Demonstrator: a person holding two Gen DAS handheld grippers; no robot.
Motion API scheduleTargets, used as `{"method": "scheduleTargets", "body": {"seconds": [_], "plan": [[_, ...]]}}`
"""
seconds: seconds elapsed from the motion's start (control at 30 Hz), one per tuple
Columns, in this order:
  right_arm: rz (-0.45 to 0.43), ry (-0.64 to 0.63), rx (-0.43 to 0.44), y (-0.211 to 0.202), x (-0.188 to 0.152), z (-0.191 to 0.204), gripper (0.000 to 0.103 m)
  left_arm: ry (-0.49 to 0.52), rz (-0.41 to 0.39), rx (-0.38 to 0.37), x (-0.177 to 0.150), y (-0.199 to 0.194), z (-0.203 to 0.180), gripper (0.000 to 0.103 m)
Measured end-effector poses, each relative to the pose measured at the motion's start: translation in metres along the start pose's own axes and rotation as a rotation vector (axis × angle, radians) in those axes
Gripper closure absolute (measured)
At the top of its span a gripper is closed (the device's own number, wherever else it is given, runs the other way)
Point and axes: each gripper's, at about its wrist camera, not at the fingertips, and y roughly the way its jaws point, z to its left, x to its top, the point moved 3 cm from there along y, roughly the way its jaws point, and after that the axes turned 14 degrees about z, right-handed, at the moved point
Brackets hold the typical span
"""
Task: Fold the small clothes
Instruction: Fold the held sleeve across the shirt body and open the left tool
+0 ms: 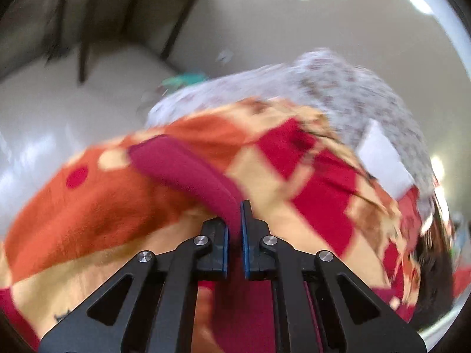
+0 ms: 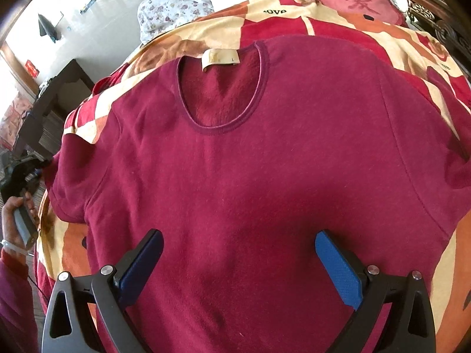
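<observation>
Nearest me on the right, my right tool hangs spread wide above the lower body of the maroon shirt, its blue pads apart and clear of the cloth as far as I can tell, holding nothing. The shirt lies flat and face up on the patterned blanket covering the bed, hem toward me and neckline with its cream label pointing away, so its long axis runs straight ahead from this tool. On my left side, the left tool is pressed together on a strip of the same maroon fabric, which I take to be the left sleeve at the shirt's edge; that view is blurred, so I cannot say exactly which part. My left hand sits just off that sleeve and is plainly nearer to it, so I judge the coming fold turns on carrying the sleeve inward across the body. Farther off lie a floral quilt and a red cushion.
</observation>
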Motion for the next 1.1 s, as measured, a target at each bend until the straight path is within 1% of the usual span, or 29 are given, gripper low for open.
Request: {"method": "scheduleTargets", "body": {"seconds": [0.07,0.17,0.23,0.27,0.3,0.4,0.43,0.47,0.5,0.57,0.6,0.63,0.67,0.7,0.73,0.77,0.83,0.87,0.9,0.97,1.0,1.07,1.1], "plan": [[-0.007,0.012,0.006,-0.002,-0.001,-0.004,0.001,0.086,-0.023,-0.069,-0.014,-0.021,-0.036,0.097],[-0.024,0.052,0.031,-0.008,0.0,-0.014,0.001,0.22,-0.018,-0.173,-0.049,-0.043,-0.099,0.097],[-0.041,0.074,0.044,-0.016,-0.001,-0.021,0.001,0.305,0.019,-0.231,-0.081,-0.044,-0.14,0.098],[-0.052,0.08,0.044,-0.02,-0.001,-0.025,0.001,0.353,0.05,-0.267,-0.105,-0.041,-0.164,0.097],[-0.064,0.086,0.037,-0.025,-0.002,-0.03,0.001,0.38,0.076,-0.287,-0.121,-0.035,-0.179,0.097],[-0.081,0.109,0.013,-0.034,-0.004,-0.047,0.001,0.467,0.175,-0.307,-0.181,-0.004,-0.221,0.097],[-0.083,0.127,0.009,-0.037,-0.005,-0.056,0.001,0.477,0.218,-0.311,-0.2,0.01,-0.23,0.097],[-0.084,0.14,0.007,-0.038,-0.006,-0.062,0.001,0.486,0.278,-0.325,-0.221,0.027,-0.239,0.098],[-0.086,0.16,0.005,-0.04,-0.007,-0.071,0.001,0.495,0.312,-0.326,-0.236,0.038,-0.244,0.098],[-0.082,0.186,-0.001,-0.042,-0.009,-0.083,0.0,0.53,0.389,-0.31,-0.267,0.061,-0.256,0.098],[-0.079,0.198,0.002,-0.043,-0.01,-0.091,0.0,0.548,0.433,-0.297,-0.28,0.069,-0.26,0.097],[-0.079,0.202,0.009,-0.044,-0.01,-0.094,0.0,0.557,0.46,-0.289,-0.288,0.069,-0.261,0.096],[-0.08,0.205,0.021,-0.045,-0.011,-0.097,0.0,0.57,0.487,-0.288,-0.294,0.069,-0.261,0.09],[-0.082,0.205,0.033,-0.047,-0.012,-0.099,0.001,0.577,0.496,-0.294,-0.295,0.066,-0.26,0.085],[-0.084,0.204,0.037,-0.047,-0.012,-0.101,0.0,0.582,0.501,-0.304,-0.294,0.058,-0.259,0.072],[-0.089,0.2,0.039,-0.048,-0.012,-0.1,0.0,0.587,0.501,-0.32,-0.292,0.046,-0.257,0.063],[-0.105,0.182,0.047,-0.051,-0.009,-0.096,0.001,0.62,0.464,-0.341,-0.287,0.019,-0.252,0.058],[-0.118,0.175,0.058,-0.052,-0.006,-0.095,0.001,0.659,0.425,-0.337,-0.284,-0.001,-0.248,0.054],[-0.131,0.172,0.068,-0.054,-0.004,-0.093,0.001,0.684,0.397,-0.325,-0.28,-0.012,-0.244,0.052],[-0.155,0.167,0.081,-0.057,0.0,-0.089,0.001,0.719,0.311,-0.284,-0.269,-0.036,-0.225,0.038],[-0.167,0.162,0.087,-0.059,0.002,-0.087,0.001,0.72,0.246,-0.239,-0.261,-0.047,-0.212,0.037],[-0.168,0.154,0.074,-0.058,0.006,-0.084,0.001,0.712,0.176,-0.148,-0.246,-0.05,-0.195,0.037],[-0.165,0.133,0.064,-0.056,0.011,-0.08,0.001,0.698,0.158,-0.117,-0.239,-0.049,-0.184,0.037]]}}
